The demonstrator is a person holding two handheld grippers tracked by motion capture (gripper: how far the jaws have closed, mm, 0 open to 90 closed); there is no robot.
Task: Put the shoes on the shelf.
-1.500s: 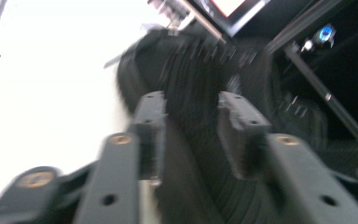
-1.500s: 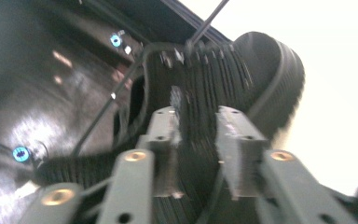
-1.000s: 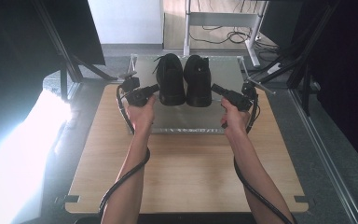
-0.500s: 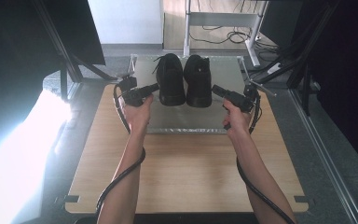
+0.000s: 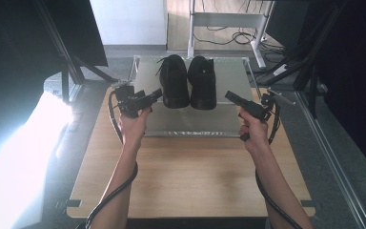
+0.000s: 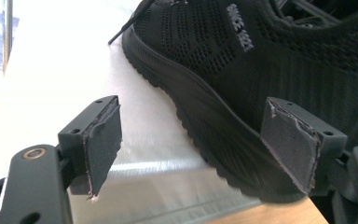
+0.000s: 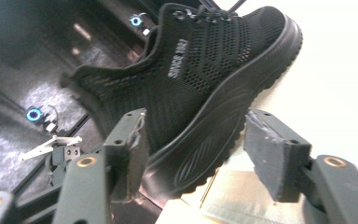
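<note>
Pair of black shoes (image 5: pixel 189 81) side by side on metal tray (image 5: pixel 195 125) at desk's far edge; left hand-held gripper (image 5: pixel 155 94) and right hand-held gripper (image 5: pixel 230 97) flank them, jaws just opened, gripping nothing.

Two black mesh sneakers stand side by side, the left one (image 5: pixel 174 80) and the right one (image 5: pixel 203 82), on one silvery metal tray (image 5: pixel 193 121). The tray lies on one wooden table (image 5: pixel 190 179). Two hand-held grippers are over it, a left gripper (image 5: pixel 156 94) and a right gripper (image 5: pixel 230 97), each trailing one black cable.
</note>
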